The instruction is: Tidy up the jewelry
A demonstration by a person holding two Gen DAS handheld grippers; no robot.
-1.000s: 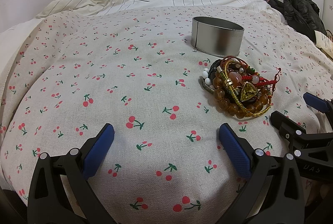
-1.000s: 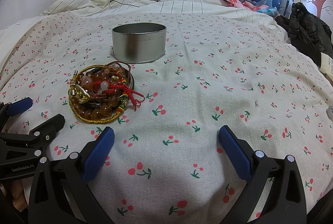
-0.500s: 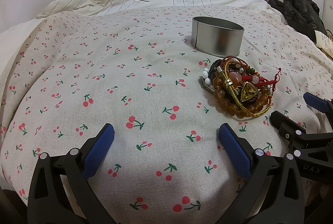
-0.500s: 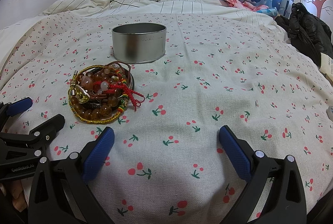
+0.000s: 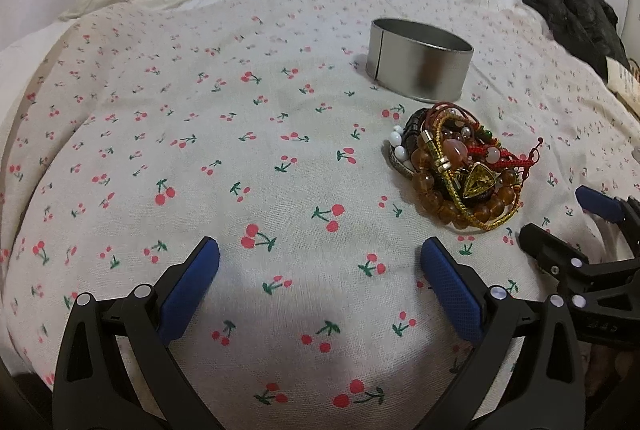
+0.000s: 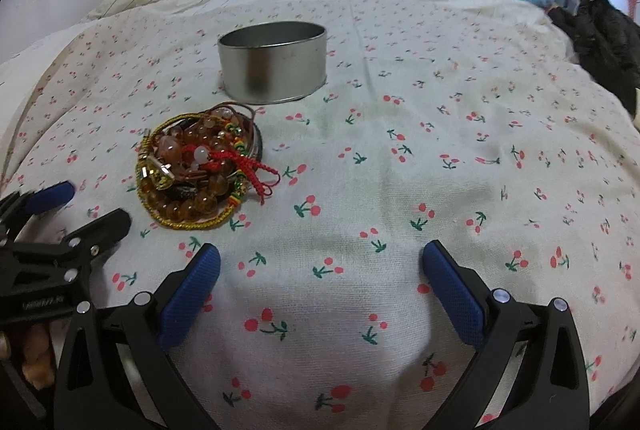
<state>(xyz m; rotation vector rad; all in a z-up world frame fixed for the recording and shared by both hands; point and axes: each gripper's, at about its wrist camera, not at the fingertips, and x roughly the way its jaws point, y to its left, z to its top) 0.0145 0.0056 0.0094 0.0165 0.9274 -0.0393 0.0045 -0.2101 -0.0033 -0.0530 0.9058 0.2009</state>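
A tangle of beaded bracelets is lying on the cherry-print bedspread, just in front of an open round tin. The left gripper and right gripper are hovering side by side near the heap, jaws spread wide and gripping nothing.
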